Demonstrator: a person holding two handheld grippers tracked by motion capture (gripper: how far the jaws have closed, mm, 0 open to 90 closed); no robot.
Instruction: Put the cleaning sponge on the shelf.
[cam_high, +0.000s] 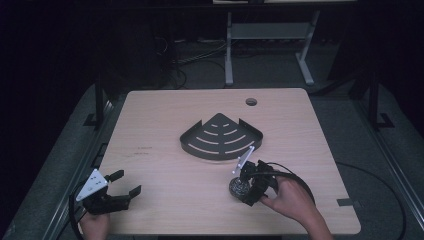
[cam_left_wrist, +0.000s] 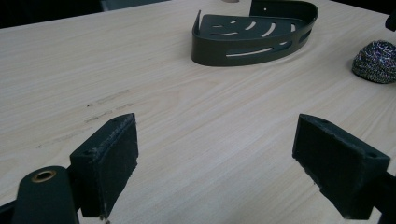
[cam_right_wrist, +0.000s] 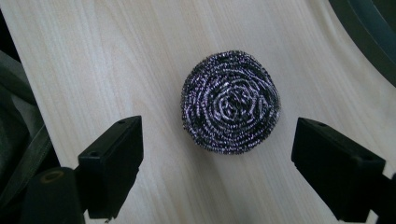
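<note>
A round steel-wool scourer (cam_right_wrist: 231, 101) lies on the wooden table (cam_high: 165, 200), also visible as the scourer (cam_high: 239, 186) in the high view and the scourer (cam_left_wrist: 377, 61) at the right edge of the left gripper view. My right gripper (cam_right_wrist: 217, 158) hovers just above it, open, its jaws either side of the scourer and apart from it. A dark metal corner shelf (cam_high: 221, 136) with slotted base sits mid-table; the shelf (cam_left_wrist: 254, 32) appears far off in the left gripper view. My left gripper (cam_high: 125, 184) rests open near the front left edge, nothing between its jaws.
A cable hole (cam_high: 251, 102) is in the table's far side. Faint marks (cam_high: 142, 150) show on the left of the tabletop. A grey desk frame (cam_high: 270, 40) stands behind the table on the dark floor.
</note>
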